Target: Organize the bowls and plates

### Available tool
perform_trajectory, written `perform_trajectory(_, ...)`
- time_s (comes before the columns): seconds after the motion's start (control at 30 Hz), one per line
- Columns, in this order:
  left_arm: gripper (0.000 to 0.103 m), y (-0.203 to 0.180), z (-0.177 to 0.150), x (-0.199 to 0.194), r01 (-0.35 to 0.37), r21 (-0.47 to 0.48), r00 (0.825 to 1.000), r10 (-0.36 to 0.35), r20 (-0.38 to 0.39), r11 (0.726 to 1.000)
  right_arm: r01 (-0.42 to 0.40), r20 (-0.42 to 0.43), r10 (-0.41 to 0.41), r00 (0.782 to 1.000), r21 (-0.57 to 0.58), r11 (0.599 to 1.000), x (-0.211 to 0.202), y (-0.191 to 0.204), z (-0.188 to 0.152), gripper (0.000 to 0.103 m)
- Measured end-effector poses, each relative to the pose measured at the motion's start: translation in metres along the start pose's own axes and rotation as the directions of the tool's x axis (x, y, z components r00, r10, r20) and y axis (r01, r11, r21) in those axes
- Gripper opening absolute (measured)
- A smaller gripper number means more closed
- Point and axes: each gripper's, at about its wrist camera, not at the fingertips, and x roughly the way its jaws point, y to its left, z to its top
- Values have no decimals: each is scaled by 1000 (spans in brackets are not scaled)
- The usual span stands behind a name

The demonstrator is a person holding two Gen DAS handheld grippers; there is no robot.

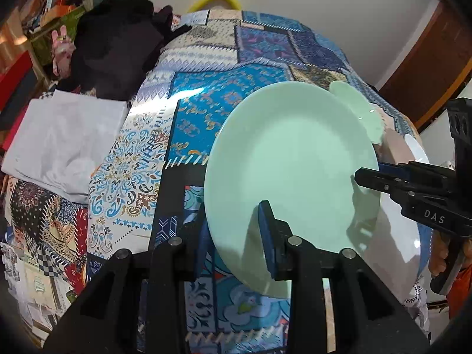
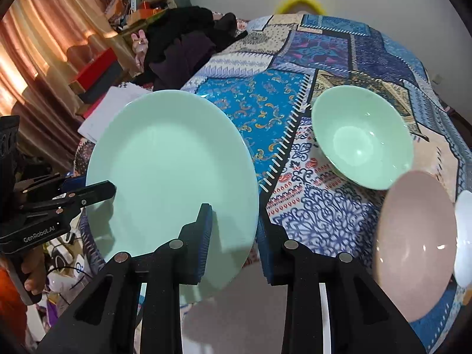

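Gripping the mint-green plate (image 1: 292,183) from opposite rim edges, both grippers hold it tilted above the table. The left gripper (image 1: 236,236) has its black fingers with ribbed blue pads (image 1: 267,230) pinching the near rim, one pad on the top face and one beneath. The right gripper (image 2: 233,230) clamps the opposite rim the same way, its jaws closed on the plate edge. The plate is round, smooth and glossy, with a shallow well and a broad flat rim. Under it lies a white plate (image 2: 236,303), also glossy, resting on the table. The tablecloth (image 2: 309,194) is a patchwork print of blue, white and tan panels with a sheen like plastic. Beside the right gripper, a matte pink bowl (image 2: 416,244) stands near the table edge, with a small white bowl (image 2: 464,236) just beyond it at the frame edge. Farther back sits a mint-green bowl (image 2: 362,141), deep and glossy. At the far side, dark fabric (image 2: 183,47) is heaped beside the table.
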Motion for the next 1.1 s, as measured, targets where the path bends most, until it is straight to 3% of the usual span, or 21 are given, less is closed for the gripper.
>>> perform_trajectory(0.63,32,-67,-20,-29,24,62,999,-26,33,998,5,64,-10,998,78,997,-59,-33,-50,27)
perform_trajectory(1.1,32,-112,-42,-10,82,102,996,-80,-30,991,14,54,-23,998,158,987,-70,-65,-90,27)
